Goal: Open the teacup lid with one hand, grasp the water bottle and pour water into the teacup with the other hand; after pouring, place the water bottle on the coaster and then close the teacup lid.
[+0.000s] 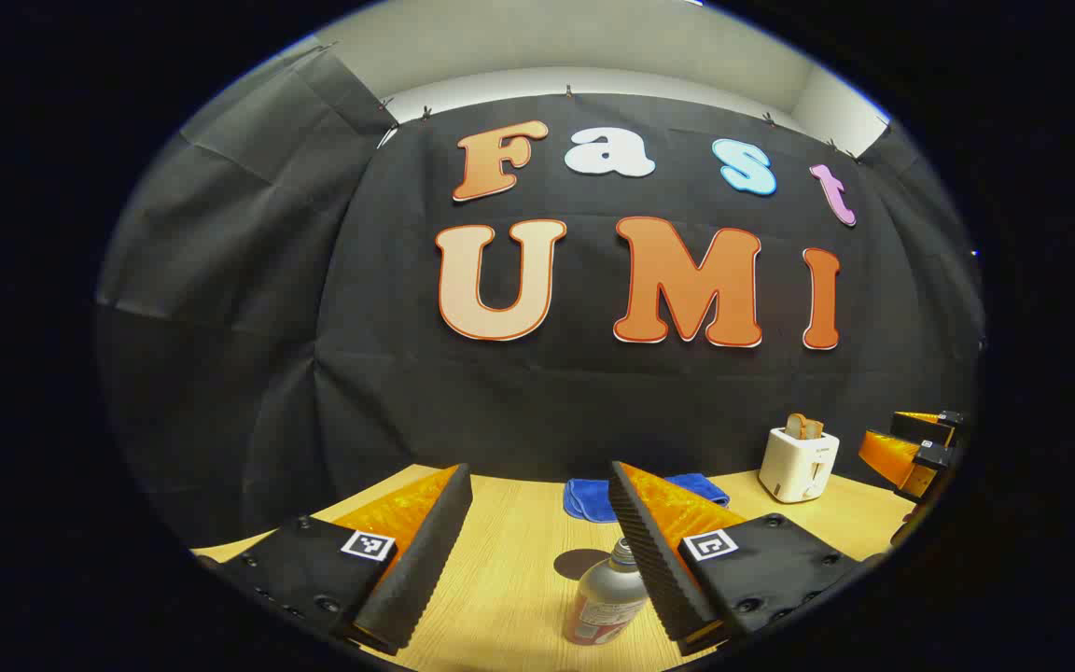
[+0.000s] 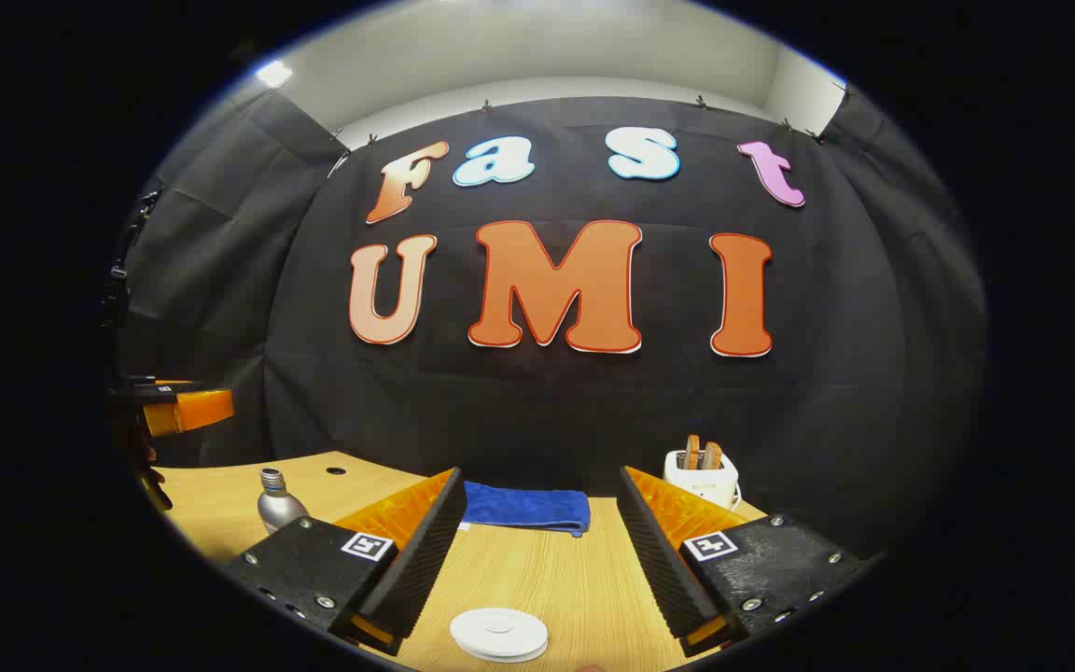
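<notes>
A silver water bottle [image 1: 607, 597] with a red label stands upright on the wooden table [image 1: 509, 579], low between my left gripper's fingers and close against the right one. The left gripper [image 1: 537, 471] is open and holds nothing. In the right gripper view the same bottle [image 2: 278, 504] stands at the far left. The right gripper [image 2: 538, 473] is open too, hovering over a flat white round disc [image 2: 498, 635] that lies on the table just below its fingers; whether it is the coaster or a lid I cannot tell.
A folded blue cloth [image 1: 593, 499] [image 2: 523, 509] lies at the table's back edge. A white toaster [image 1: 799, 462] [image 2: 704, 476] with toast stands at the back right. The other gripper's orange fingers [image 1: 911, 448] [image 2: 174, 406] show at each view's edge. A small hole [image 2: 336, 471] marks the tabletop.
</notes>
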The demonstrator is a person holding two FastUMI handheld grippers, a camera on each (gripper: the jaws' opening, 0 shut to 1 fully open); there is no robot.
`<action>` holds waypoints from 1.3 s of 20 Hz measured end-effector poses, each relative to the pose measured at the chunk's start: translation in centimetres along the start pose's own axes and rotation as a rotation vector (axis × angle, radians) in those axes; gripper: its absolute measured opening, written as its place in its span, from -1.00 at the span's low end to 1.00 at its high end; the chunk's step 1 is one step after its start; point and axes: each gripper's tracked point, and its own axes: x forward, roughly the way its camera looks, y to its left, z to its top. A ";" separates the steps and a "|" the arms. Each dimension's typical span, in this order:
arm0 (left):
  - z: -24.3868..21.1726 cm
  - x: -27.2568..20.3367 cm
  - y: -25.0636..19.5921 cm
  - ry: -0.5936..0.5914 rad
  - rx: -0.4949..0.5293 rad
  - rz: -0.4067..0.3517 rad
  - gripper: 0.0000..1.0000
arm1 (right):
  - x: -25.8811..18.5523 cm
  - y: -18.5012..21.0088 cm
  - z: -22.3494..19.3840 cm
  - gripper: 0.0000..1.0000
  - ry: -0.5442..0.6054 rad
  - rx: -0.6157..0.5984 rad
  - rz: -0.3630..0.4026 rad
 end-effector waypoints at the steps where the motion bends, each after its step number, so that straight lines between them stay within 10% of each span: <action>1: 0.0 0.1 -0.2 0.004 0.000 -0.003 0.93 | -0.1 0.0 0.1 0.94 -0.003 0.001 0.002; 26: -0.8 -1.0 -0.1 0.024 0.015 0.001 0.93 | -0.3 2.7 -5.9 0.92 0.155 -0.011 0.094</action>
